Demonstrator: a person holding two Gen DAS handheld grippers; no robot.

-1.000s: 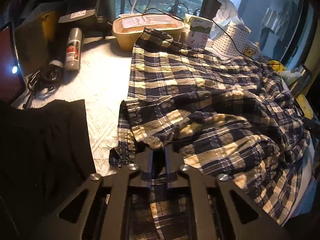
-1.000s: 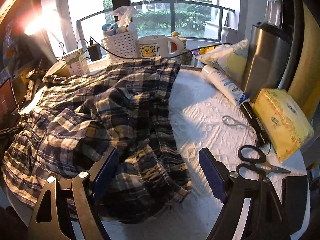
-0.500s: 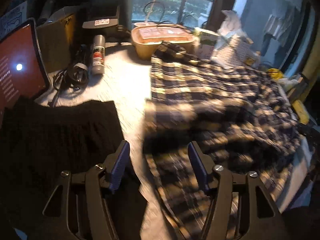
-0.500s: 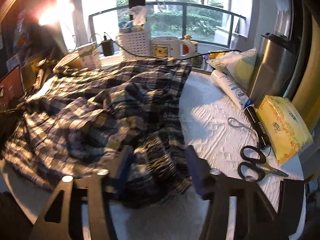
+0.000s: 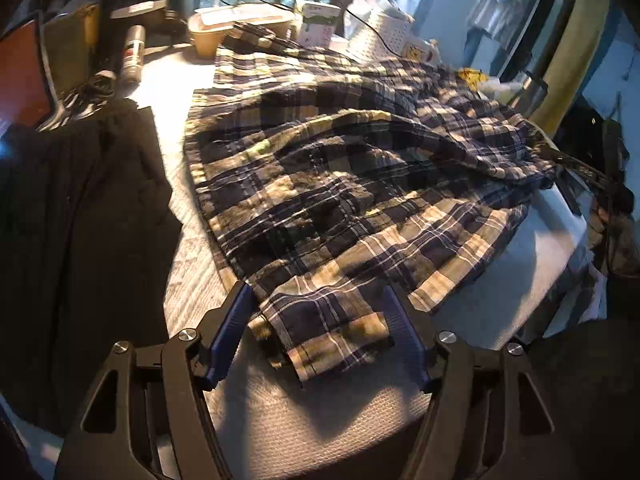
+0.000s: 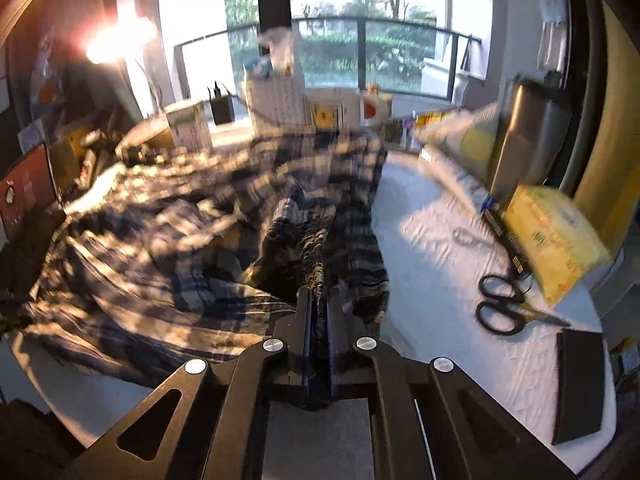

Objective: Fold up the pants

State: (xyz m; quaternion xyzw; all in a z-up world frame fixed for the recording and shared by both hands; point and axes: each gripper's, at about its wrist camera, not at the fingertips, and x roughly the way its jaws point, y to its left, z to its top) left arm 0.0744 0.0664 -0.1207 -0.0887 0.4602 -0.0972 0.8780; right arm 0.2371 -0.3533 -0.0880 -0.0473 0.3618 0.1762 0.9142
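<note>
On the white textured table [image 5: 320, 420], the navy-and-cream plaid pants [image 5: 352, 184] lie spread & rumpled, one folded corner pointing at you. Your left tongs [image 5: 316, 332] are spread wide w/ blue pads either side of that corner, not gripping it. Your right tongs [image 6: 319, 300] are clamped on a bunched ridge of the plaid fabric; view's blurred. Black scissors [image 6: 502, 304] sit to the right, black cloth [image 5: 76, 232] left.
</note>
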